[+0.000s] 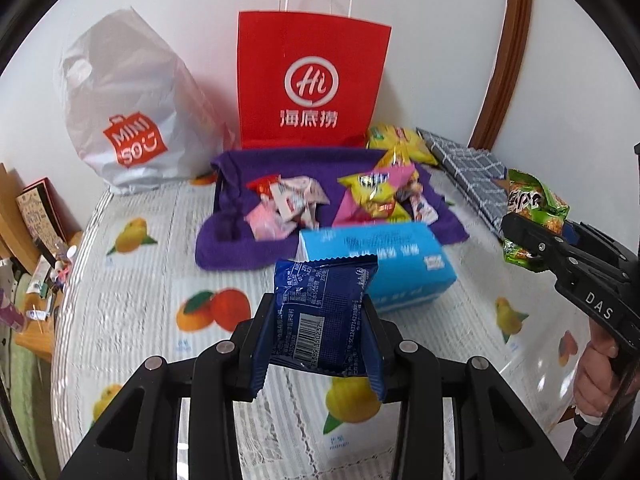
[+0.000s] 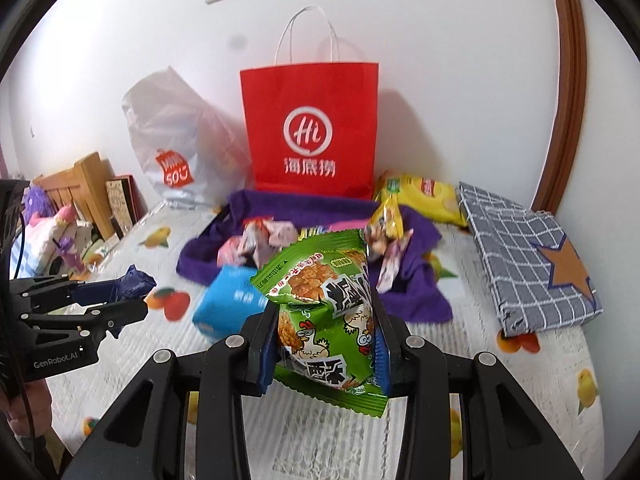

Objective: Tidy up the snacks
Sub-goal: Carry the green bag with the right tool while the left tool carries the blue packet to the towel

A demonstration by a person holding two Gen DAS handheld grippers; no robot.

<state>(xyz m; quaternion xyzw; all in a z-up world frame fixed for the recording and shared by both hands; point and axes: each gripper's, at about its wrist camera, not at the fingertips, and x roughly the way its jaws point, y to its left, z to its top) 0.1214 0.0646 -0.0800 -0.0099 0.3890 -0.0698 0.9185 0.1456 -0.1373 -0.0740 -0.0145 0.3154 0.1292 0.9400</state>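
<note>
Left gripper (image 1: 320,316) clamping blue packet (image 1: 325,316), barcode only in left view

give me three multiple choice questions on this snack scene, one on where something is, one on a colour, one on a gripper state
1. Where does the red paper bag stand?
A. behind the purple cloth, at the wall
B. on the checked grey folded fabric box
C. on the floor

2. What colour is the snack packet in the left gripper?
A. yellow
B. dark blue
C. pink

3. What is the state of the right gripper?
A. open and empty
B. shut on nothing
C. shut on the green snack packet

Answers:
1 A, it rises right behind the cloth.
2 B, the dark blue snack packet sits between its pads.
3 C, both pads press the packet's sides.
</note>
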